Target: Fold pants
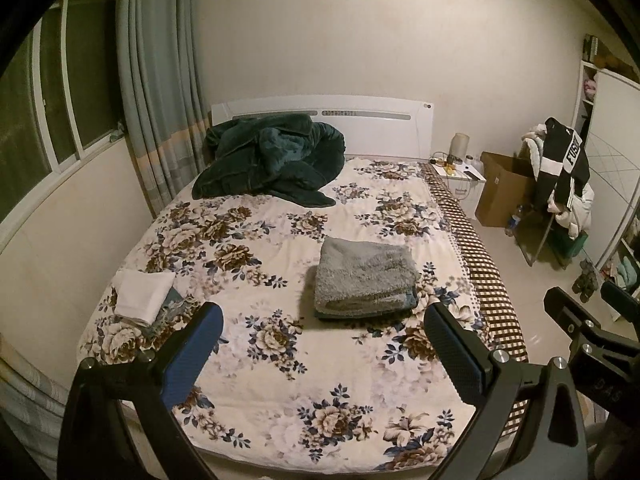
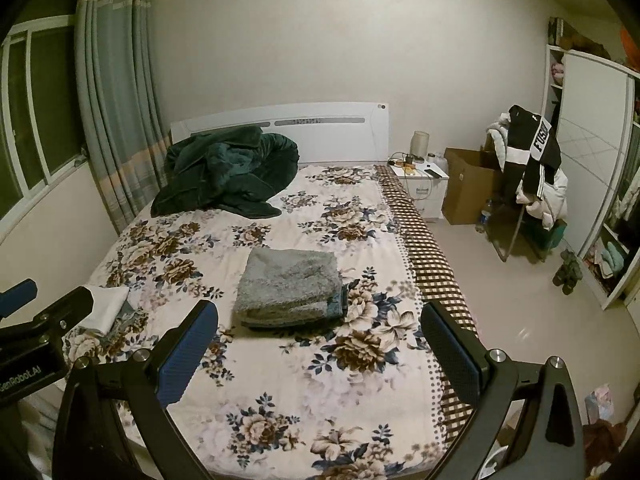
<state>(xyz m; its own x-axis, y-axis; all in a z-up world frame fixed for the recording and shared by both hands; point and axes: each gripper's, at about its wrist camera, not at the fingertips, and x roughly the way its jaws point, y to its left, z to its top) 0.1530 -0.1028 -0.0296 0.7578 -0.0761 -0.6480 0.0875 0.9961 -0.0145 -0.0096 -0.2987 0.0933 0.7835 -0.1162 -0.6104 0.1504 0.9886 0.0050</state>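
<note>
- Left gripper (image 1: 324,344): nearest the lens, held above the foot of the bed; jaws spread wide, nothing between them. Blue pads (image 1: 192,356) face inward.
- Right gripper (image 2: 316,340): likewise above the foot of the bed, jaws wide apart and empty. Seen also at the right edge of the left wrist view, beside the left gripper.
- Bed (image 1: 280,412): floral cover in cream, brown and blue; checked brown-and-white sheet (image 2: 432,268) showing along its right edge.
- Grey pants (image 1: 364,278): fleecy, folded into a neat rectangular stack, lying flat mid-bed toward the right side, apart from both grippers.
- White folded cloth (image 1: 142,296): near the bed's left edge, resting on a blue-grey garment (image 1: 174,308).
- Dark green blanket (image 1: 272,160): heaped and crumpled at the head of the bed, left side, against the white headboard (image 1: 360,118).
- Nightstand (image 2: 424,184): white, right of the headboard, carrying small items too small to tell.
- Cardboard box (image 2: 468,188): open, beside the nightstand.
- Chair (image 2: 528,184): draped with black and white clothing.
- Curtain (image 1: 160,80): grey-blue, beside the window (image 1: 60,92) on the left.
</note>
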